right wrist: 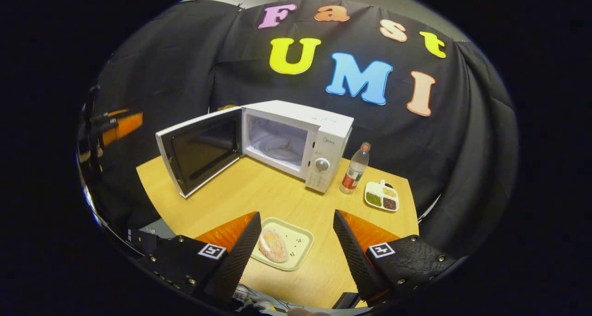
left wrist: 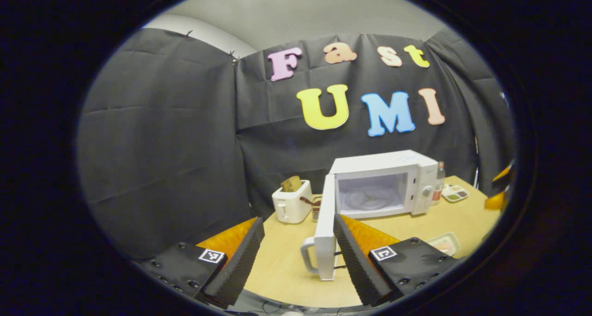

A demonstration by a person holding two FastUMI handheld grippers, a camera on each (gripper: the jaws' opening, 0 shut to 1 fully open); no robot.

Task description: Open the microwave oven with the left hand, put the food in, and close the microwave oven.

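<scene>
Black cloth (left wrist: 162, 135) drapes the booth's walls, clipped along its top edge, below a pale grey ceiling (left wrist: 305, 10); a light wooden counter (right wrist: 273, 195) stands in front of it

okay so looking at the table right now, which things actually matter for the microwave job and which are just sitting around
Part of the job:
- microwave, its door swung open
- food on the tray near the front edge
- left gripper, open
- right gripper, open, above the tray

Just lying about:
- toaster
- bottle
- divided dish of beans
- table
</scene>
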